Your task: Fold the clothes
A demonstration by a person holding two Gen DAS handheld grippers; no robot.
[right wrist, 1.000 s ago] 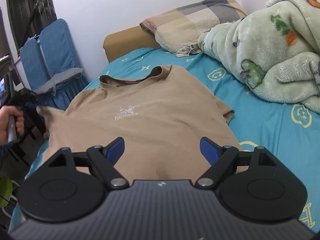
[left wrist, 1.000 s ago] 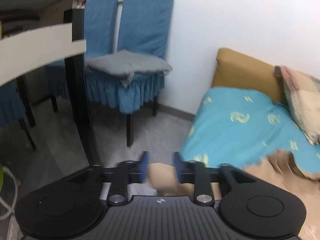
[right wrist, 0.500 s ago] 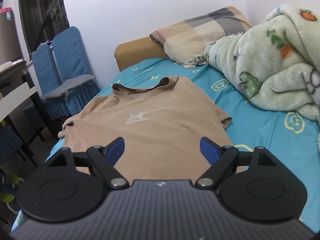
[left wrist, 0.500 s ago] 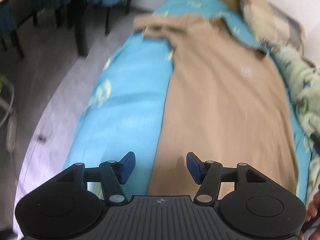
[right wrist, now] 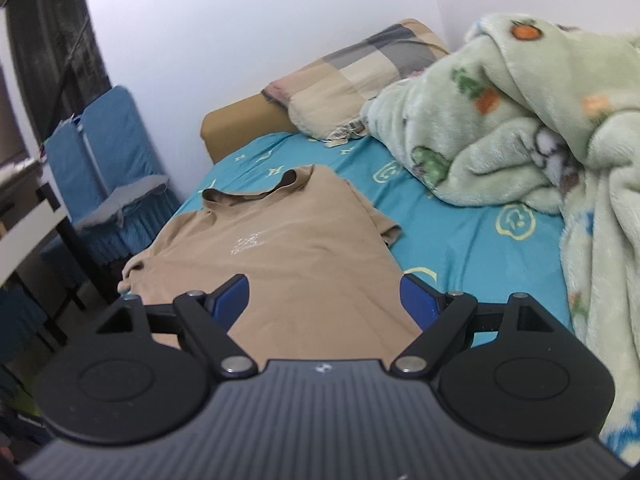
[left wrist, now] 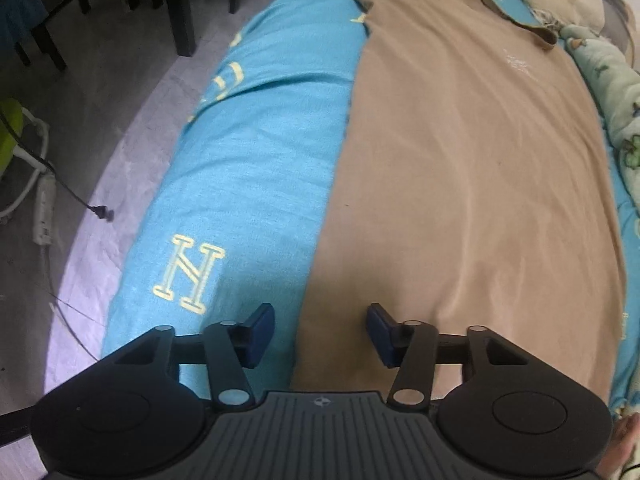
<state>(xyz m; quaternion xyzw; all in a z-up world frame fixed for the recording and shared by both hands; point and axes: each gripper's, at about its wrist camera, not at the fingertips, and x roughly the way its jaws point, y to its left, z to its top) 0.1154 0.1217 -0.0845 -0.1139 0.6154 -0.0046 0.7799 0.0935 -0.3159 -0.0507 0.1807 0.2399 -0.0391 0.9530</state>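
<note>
A tan T-shirt [left wrist: 472,168] lies spread flat, front up, on the turquoise bed sheet [left wrist: 248,168], collar toward the pillow. It also shows in the right wrist view [right wrist: 288,256]. My left gripper [left wrist: 321,330] is open and empty, hovering over the shirt's left edge near the hem. My right gripper [right wrist: 326,298] is open and empty above the shirt's lower part, its right finger near the shirt's right edge.
A green fleece blanket [right wrist: 520,120] is heaped on the bed's right side. A patchwork pillow [right wrist: 360,80] lies at the headboard. Blue-covered chairs [right wrist: 108,168] and a dark table leg [left wrist: 180,8] stand left of the bed. A power strip with cable [left wrist: 44,208] lies on the floor.
My left gripper let go of the shirt's sleeve, opened, and moved down to the hem's left edge. My right gripper stayed open and shifted slightly over the shirt.
</note>
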